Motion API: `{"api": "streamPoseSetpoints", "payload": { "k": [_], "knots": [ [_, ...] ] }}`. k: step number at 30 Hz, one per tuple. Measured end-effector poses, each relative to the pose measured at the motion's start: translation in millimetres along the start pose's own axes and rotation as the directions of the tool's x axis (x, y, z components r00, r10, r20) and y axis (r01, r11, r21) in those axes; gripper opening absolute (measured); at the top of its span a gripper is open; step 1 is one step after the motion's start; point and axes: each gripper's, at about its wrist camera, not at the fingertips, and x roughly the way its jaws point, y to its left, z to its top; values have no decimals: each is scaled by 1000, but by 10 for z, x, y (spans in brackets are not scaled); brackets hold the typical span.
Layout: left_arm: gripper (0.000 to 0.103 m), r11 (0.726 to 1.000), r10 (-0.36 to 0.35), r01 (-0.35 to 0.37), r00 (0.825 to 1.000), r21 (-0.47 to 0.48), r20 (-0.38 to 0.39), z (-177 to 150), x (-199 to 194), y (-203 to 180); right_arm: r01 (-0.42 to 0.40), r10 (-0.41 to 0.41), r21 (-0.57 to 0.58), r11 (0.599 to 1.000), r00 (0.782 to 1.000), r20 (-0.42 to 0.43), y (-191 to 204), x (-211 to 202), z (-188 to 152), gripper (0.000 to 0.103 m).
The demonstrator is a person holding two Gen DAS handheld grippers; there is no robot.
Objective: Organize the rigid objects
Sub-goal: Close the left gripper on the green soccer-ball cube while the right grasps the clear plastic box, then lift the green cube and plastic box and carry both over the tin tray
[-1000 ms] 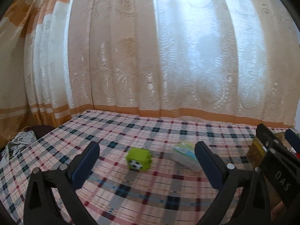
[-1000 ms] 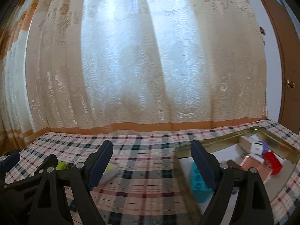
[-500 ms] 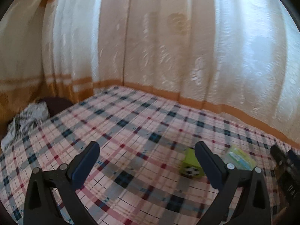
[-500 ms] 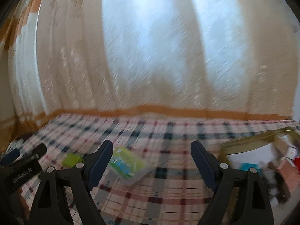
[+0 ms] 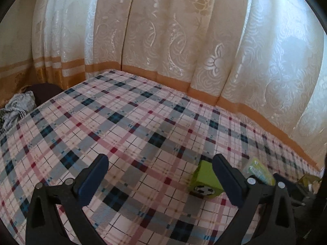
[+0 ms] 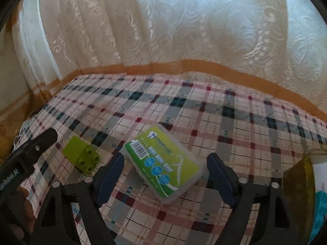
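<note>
My right gripper [image 6: 165,175] hangs just over the flat green floss-pick case [image 6: 163,164], and everything turns on how that case lies between my jaws. It rests on the plaid cloth [image 6: 235,122], its long axis running diagonally — from its far-left corner down to its near-right corner — so my jaws straddle it askew rather than square across its narrow width. The jaws stand apart and are closing, with the case between them but no pad pressing on it yet. I judge I need a small roll of the wrist before the pads can meet its long edges cleanly.

To the left of the case sits the green toy brick [image 6: 81,153], clear of it. My left gripper [image 5: 161,173] is wide apart and empty; the brick [image 5: 206,180] peeks out beside its right finger, not between the two. To the right of the case, well apart, is the gold-rimmed tray [image 6: 296,175] — my right hand is the nearer one for carrying the case there.
</note>
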Motion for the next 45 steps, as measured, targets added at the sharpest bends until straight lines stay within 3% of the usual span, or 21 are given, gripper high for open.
{"api": "streamPoseSetpoints", "payload": {
  "k": [3,8,12,15,18,21,25,27,29,32,35,40,45],
  "knots": [
    [103,999,-10,10,1000,51,3,-8,-6,-103,6,-8,-31,999,999,-52,66,114,5,81],
    [103,985,-25,25,1000,170,-2,-36,-17,-358,14,-16,-35,999,998,-62,40,110,-16,59],
    [103,973,-54,56,998,223,-16,-52,-10,-479,-15,15,4,1000,998,-53,-63,63,-33,59],
    [103,974,-69,79,996,212,-53,-49,57,-489,-14,15,33,999,999,-48,-133,15,-51,59],
    [88,973,-76,94,993,210,-95,-60,132,-492,-4,5,86,996,1000,-22,-240,-56,-73,58],
    [85,968,-72,99,990,231,-122,-84,180,-535,32,-34,124,992,999,10,-327,-151,-107,58],
    [73,954,-71,114,985,276,-160,-116,231,-630,61,-69,138,989,996,51,-356,-259,-136,57],
    [64,951,-55,110,980,288,-192,-132,290,-660,68,-77,128,989,995,66,-336,-293,-144,57],
    [43,954,-63,129,969,272,-240,-141,367,-639,73,-84,118,990,993,87,-309,-339,-156,57],
    [42,960,-93,151,966,235,-241,-132,344,-573,72,-85,114,991,990,110,-290,-411,-185,56],
    [42,966,-101,147,972,214,-212,-126,289,-531,60,-76,109,992,986,145,-270,-499,-223,56],
    [42,974,-57,67,997,215,-53,-128,-12,-493,22,-43,107,994,980,194,-268,-644,-301,56],
    [42,983,-56,44,997,176,61,-165,-264,-446,-5,-20,95,995,963,267,-232,-890,-407,56]
  ]
}}
